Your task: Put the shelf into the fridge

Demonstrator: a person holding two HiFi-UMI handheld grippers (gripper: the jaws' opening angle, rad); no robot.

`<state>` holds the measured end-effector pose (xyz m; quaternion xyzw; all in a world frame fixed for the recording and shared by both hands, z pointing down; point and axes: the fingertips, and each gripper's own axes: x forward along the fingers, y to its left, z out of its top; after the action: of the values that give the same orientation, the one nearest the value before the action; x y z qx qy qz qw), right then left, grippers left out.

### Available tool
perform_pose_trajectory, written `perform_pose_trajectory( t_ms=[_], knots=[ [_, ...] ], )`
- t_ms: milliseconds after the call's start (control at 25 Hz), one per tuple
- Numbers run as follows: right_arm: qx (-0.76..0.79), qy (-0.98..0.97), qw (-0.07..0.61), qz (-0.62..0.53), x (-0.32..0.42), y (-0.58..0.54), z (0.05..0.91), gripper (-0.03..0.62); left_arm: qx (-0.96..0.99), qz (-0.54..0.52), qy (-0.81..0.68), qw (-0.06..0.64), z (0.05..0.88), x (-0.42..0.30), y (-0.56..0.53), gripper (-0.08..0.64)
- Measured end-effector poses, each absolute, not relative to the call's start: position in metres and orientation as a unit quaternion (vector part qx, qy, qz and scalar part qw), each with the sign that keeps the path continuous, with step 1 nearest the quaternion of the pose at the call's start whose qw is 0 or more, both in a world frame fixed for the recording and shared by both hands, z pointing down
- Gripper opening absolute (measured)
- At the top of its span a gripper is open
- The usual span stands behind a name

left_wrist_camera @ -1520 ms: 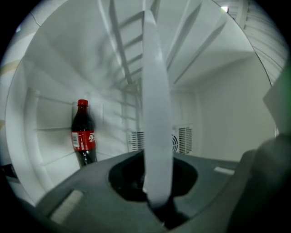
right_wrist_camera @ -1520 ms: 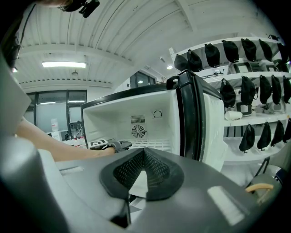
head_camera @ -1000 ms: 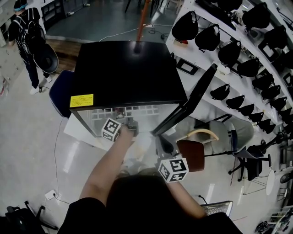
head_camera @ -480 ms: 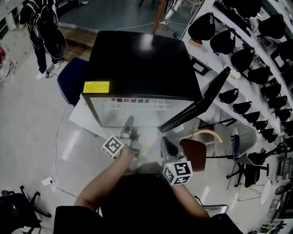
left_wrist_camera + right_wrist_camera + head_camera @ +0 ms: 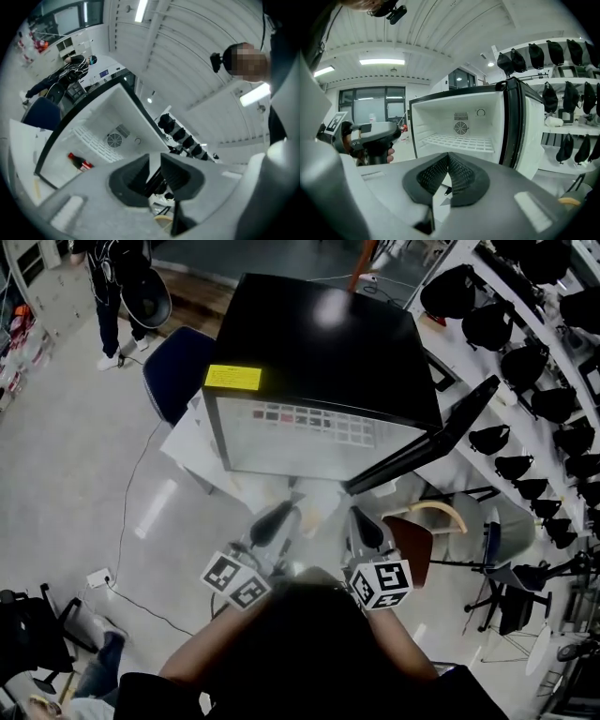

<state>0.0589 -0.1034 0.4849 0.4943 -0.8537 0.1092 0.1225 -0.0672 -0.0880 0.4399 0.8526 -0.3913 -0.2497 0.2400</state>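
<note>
Both tools empty, shelf (image 5: 459, 142) already in the fridge (image 5: 319, 343)
The shelf is seen straight ahead of the right hand-held gripper (image 5: 448, 171), whose jaws are pressed together; the left hand-held gripper (image 5: 154, 171) is closing on nothing. Level seating is best checked.

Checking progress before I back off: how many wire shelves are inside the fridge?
1. A white wire shelf spans the fridge interior just below the rear fan. Lower down only a bottle shows, though part is hidden.
</note>
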Motion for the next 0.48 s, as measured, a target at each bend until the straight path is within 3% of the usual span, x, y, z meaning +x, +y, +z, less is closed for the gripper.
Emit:
perform_pose_trajectory(
  t_ms=[80, 160, 320, 480],
  knots=[
    [0.489, -0.859, 0.129, 0.083, 0.056, -0.097, 0.48, 0.002, 0.857, -0.234, -0.4, 0.224, 0.434, -0.072, -0.076, 0.06],
    [0.482, -0.864, 0.137, 0.048, 0.054, -0.087, 0.47, 0.002, 0.862, -0.205, -0.417, 0.205, 0.43, -0.074, -0.065, 0.003],
    [0.484, -0.867, 0.112, 0.045, 0.07, -0.062, 0.452, 0.002, 0.867, -0.149, -0.446, 0.163, 0.422, -0.067, -0.036, 0.003],
    [0.498, -0.859, 0.099, 0.065, 0.099, -0.034, 0.449, 0.002, 0.856, -0.14, -0.468, 0.17, 0.426, -0.059, -0.011, 0.003]
  ],
)
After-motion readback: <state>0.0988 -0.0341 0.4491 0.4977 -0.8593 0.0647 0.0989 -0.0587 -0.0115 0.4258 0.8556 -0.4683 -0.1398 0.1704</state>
